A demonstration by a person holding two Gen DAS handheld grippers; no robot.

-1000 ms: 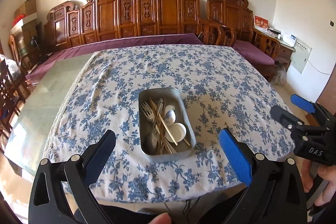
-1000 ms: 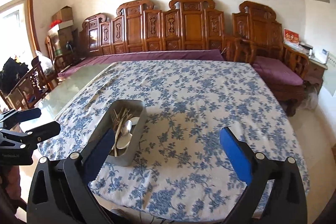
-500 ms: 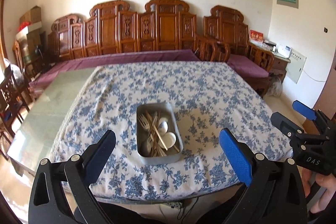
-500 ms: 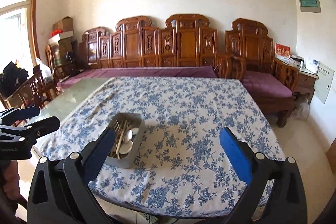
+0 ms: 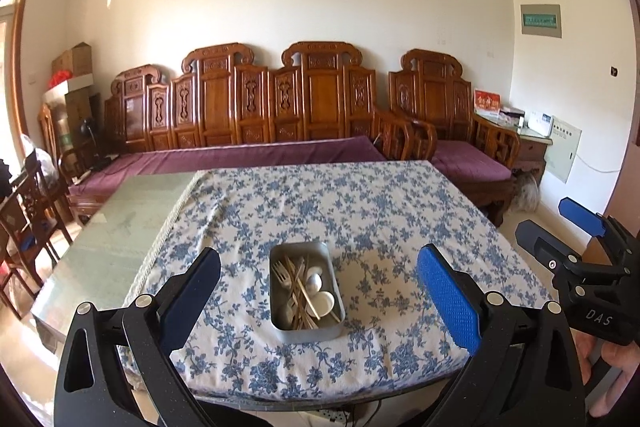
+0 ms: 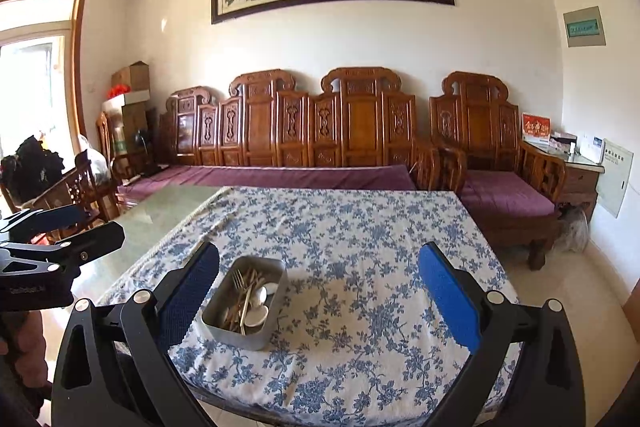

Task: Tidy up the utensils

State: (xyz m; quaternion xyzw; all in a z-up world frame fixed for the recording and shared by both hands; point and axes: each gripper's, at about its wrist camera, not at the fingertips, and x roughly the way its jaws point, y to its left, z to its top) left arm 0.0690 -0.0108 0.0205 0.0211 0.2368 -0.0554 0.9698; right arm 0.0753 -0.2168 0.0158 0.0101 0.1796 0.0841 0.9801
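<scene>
Metal tin (image 5: 305,327) near front edge of floral tablecloth (image 5: 360,211): holds fork (image 5: 281,275), chopsticks (image 5: 299,291), white spoons (image 5: 322,303), heaped and crossing. Left gripper (image 5: 318,301) and right gripper (image 6: 320,297): jaws spread wide, empty, short of tin. Beyond tin: carved wooden bench (image 5: 256,115). Lower utensils in tin hidden.
</scene>
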